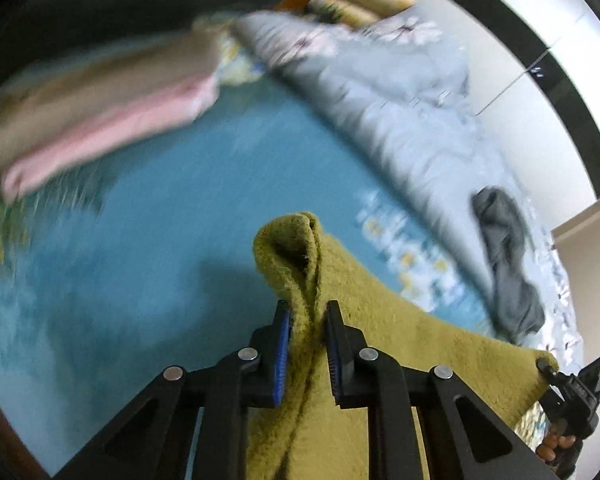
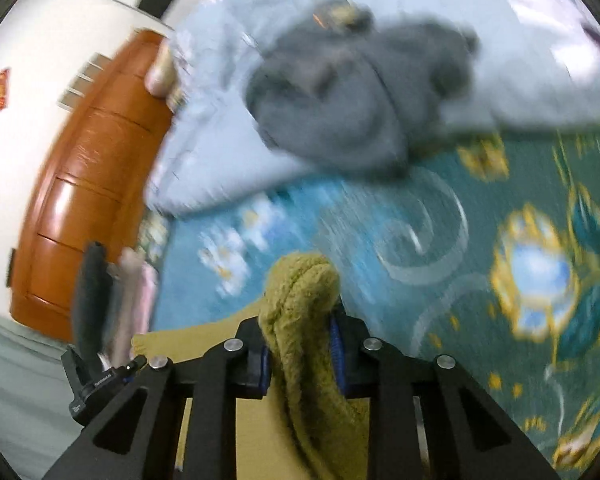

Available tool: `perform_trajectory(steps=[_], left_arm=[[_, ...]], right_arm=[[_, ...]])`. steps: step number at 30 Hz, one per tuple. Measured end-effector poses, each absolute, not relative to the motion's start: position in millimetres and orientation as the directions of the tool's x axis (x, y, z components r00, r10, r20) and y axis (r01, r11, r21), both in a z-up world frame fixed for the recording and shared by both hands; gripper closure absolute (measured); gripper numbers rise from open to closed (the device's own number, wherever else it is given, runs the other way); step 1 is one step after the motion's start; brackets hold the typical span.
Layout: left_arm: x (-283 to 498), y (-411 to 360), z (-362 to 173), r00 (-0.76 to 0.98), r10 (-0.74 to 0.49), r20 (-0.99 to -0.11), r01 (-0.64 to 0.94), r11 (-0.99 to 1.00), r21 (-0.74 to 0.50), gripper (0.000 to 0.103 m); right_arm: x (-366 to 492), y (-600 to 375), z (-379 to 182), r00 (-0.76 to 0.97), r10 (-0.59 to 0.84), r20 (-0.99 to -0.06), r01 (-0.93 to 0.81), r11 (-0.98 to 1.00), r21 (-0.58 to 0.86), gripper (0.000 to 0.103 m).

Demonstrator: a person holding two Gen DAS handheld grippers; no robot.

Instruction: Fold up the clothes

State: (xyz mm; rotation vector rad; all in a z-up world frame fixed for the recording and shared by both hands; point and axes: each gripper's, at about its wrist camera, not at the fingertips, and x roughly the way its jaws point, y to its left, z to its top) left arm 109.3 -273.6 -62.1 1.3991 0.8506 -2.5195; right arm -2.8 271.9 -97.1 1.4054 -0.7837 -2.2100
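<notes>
Closest in, the left gripper (image 1: 306, 316) has its blue-padded jaws pinched on a bunched corner of the olive-yellow, fuzzy knitted garment (image 1: 400, 344), and the right gripper (image 2: 300, 332) is clamped the same way on another gathered corner, so the cloth hangs stretched between them above the teal patterned bedsheet (image 1: 172, 232). It looks soft, thick and limp, light enough to lift but prone to sag, so holding it by the corners suits it best. Farther off lie a crumpled grey garment (image 2: 340, 92) on a pale blue quilt (image 1: 384, 92), and folded pink and beige clothes (image 1: 100, 116).
</notes>
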Motion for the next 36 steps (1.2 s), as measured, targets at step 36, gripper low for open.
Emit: perform_trajectory(steps=[36], left_arm=[[150, -191, -149, -0.36, 0.359, -0.861, 0.604, -0.614, -0.508, 0.086]], right_arm=[[88, 240, -176, -0.185, -0.688, -0.702, -0.214, -0.669, 0.712, 0.074]])
